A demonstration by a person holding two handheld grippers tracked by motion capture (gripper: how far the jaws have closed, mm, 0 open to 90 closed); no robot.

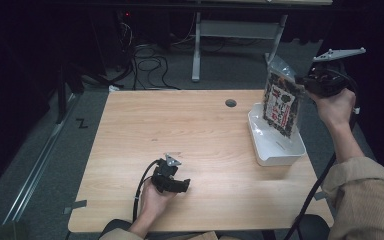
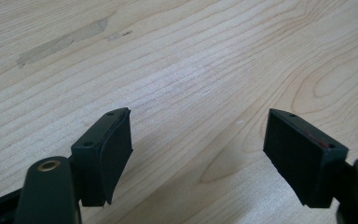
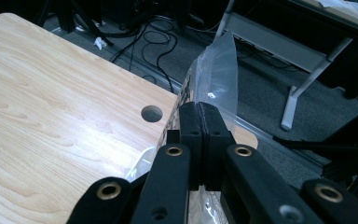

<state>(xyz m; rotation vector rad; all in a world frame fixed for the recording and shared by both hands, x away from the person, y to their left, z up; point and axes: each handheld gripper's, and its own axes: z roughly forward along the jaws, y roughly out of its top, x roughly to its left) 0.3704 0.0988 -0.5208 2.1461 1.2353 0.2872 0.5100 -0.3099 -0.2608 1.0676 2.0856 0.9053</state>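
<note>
Right gripper [image 1: 302,80]: raised above the far right corner of the counter, jaws pressed together on the clear top edge of the snack bag [image 1: 281,102].
Snack bag: hung tilted from that gripper, its lower end over the white tray [image 1: 275,150]; whether it touched the tray could not be told. In the right gripper view the bag's [image 3: 216,84] clear plastic rose past the closed jaws.
White tray: sat at the right edge of the counter [image 1: 180,130], near the round hole [image 1: 230,103].
Left gripper [image 1: 185,185]: held low over the near side of the counter, jaws spread wide with nothing between them, bare wood below.
</note>
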